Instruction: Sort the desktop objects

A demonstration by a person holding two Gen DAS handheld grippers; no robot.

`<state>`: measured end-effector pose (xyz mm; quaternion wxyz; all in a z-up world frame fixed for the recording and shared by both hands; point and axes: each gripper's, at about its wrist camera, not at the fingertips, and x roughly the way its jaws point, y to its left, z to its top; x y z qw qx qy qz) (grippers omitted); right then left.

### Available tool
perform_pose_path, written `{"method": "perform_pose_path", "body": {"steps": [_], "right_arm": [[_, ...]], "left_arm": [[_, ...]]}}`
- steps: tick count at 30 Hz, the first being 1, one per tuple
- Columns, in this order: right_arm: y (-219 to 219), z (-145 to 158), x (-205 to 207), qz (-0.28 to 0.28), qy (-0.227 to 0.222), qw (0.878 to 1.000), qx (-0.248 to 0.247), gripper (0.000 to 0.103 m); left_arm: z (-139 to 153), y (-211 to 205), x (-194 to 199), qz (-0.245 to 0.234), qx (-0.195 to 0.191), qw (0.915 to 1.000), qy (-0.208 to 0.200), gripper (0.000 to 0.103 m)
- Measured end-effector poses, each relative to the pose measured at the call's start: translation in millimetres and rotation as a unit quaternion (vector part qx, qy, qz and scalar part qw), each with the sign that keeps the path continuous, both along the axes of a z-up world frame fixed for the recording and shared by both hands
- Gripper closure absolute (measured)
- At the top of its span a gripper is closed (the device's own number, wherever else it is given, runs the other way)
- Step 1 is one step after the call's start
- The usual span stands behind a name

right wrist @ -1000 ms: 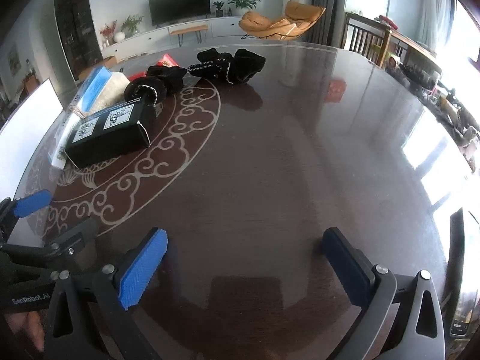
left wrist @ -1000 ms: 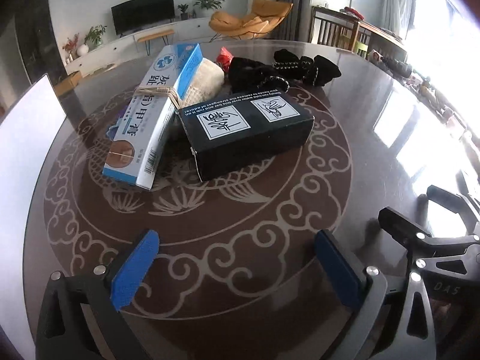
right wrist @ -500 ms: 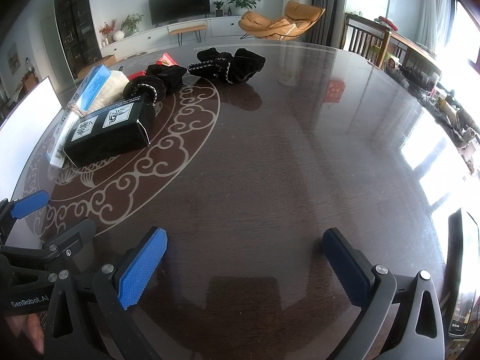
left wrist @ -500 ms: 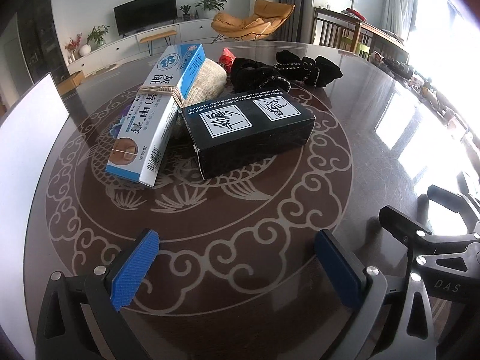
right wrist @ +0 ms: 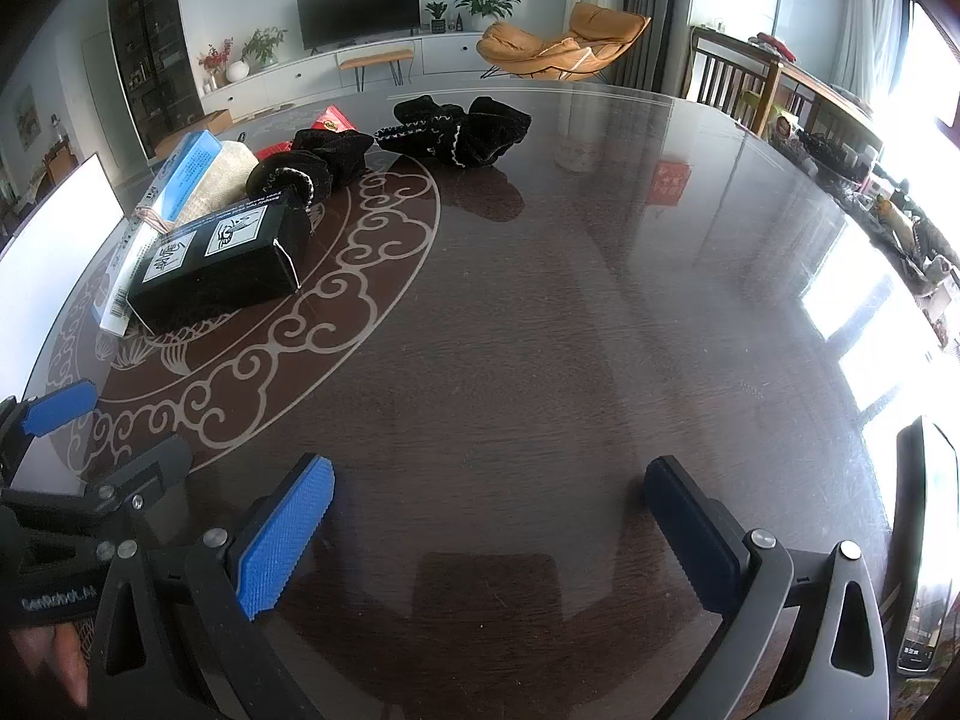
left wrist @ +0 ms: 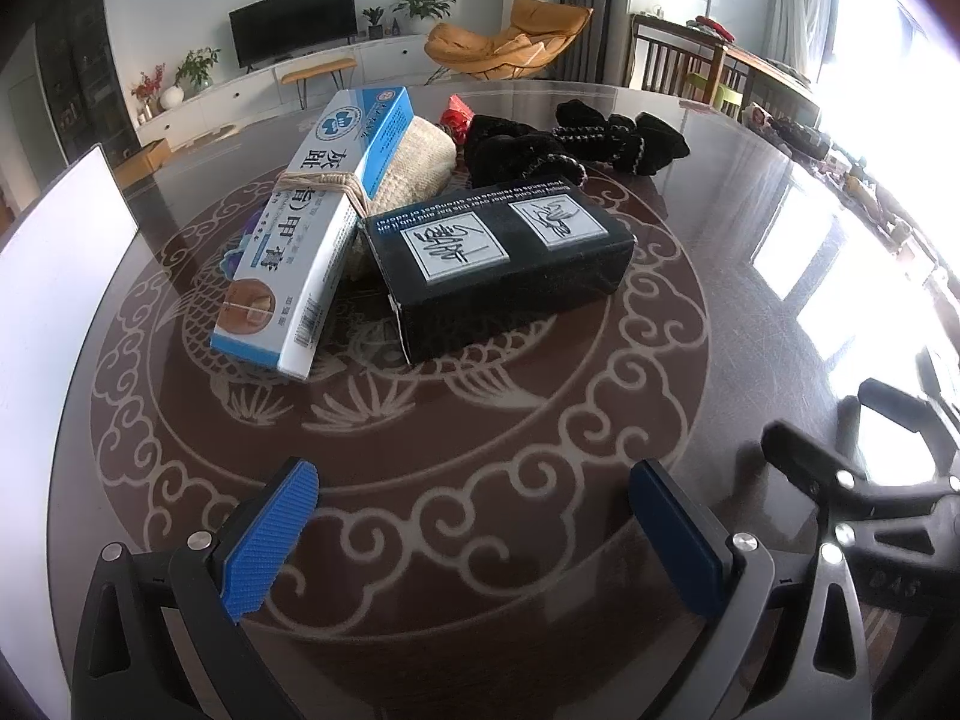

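Nearest to us, our left gripper [left wrist: 474,516] hovers low over the round dark table [left wrist: 750,312], its blue pads [left wrist: 273,534] spread wide and holding nothing. Our right gripper [right wrist: 489,525] is just beside it, also low over the table, with its jaws wide apart and nothing between them. In the right wrist view we see part of the left gripper at the lower left edge, and a fingertip [right wrist: 72,669] of the hand that carries it.

Beyond the left gripper, on the pale fish and cloud pattern [left wrist: 456,480] of the table top, lies the pile of things to sort. The black box [left wrist: 501,267] with two white labels lies flat in the middle. Touching its left end, the long blue and white box [left wrist: 318,228] leans tilted, with a rubber band around it. Its far end rests on a beige woven bundle [left wrist: 420,165]. Behind these we see a small red packet [left wrist: 454,114], partly hidden, and then two black cloth pieces with pale stitching [left wrist: 618,135], crumpled and close together.

At the left edge of the table stands a white board [left wrist: 54,276]. Far behind are a television [left wrist: 293,21] and an orange chair [left wrist: 510,45].
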<state>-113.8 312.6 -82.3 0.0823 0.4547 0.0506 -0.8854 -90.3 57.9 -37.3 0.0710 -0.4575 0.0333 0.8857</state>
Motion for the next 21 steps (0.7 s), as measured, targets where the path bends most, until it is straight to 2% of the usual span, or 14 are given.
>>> {"method": "perform_pose_path", "body": {"steps": [21], "right_arm": [[-0.1, 0.2, 0.5, 0.000, 0.000, 1.000, 0.000, 0.000]], "left_arm": [[0.2, -2.6, 2.1, 0.000, 0.000, 1.0000, 0.003, 0.000]]}}
